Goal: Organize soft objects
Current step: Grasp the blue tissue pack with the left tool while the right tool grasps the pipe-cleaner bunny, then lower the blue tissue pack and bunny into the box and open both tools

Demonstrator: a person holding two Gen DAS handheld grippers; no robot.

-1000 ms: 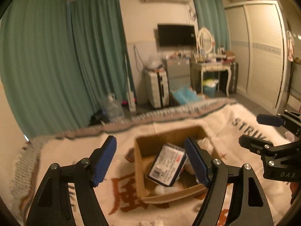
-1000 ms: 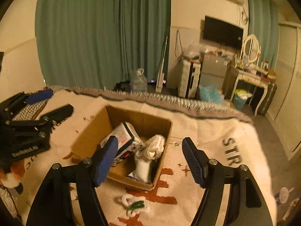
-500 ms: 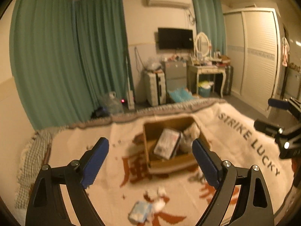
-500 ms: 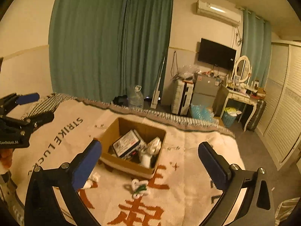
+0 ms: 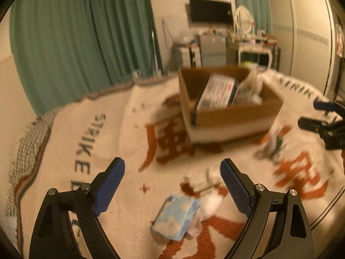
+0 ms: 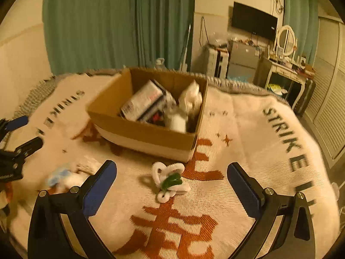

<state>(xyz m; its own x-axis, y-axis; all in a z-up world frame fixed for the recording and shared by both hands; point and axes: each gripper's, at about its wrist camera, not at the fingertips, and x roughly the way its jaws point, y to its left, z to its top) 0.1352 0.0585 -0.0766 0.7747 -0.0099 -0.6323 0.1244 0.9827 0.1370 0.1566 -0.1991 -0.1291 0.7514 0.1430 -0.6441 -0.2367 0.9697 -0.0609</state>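
Note:
A cardboard box [image 5: 235, 116] stands on a white blanket with red characters and holds a boxed pack [image 6: 146, 101] and white soft items [image 6: 192, 99]. A light blue tissue pack [image 5: 175, 215] lies with white soft things [image 5: 207, 185] just in front of my open, empty left gripper [image 5: 172, 185]. A white and green fuzzy piece [image 6: 169, 180] lies between the open, empty jaws of my right gripper [image 6: 171, 185], in front of the box [image 6: 151, 133]. The tissue pack also shows blurred in the right wrist view [image 6: 58, 176].
The blanket [image 6: 258, 142] covers a bed; its fringed far edge [image 5: 103, 90] lies behind the box. Green curtains [image 5: 75, 34], a TV [image 6: 254, 22], a dressing table [image 6: 286, 69] and wardrobe doors [image 5: 306, 32] stand beyond. Each gripper shows at the edge of the other's view.
Both grippers pulled back from over the box and came down low over the blanket in front of it. The loose items now lie close before the open jaws.

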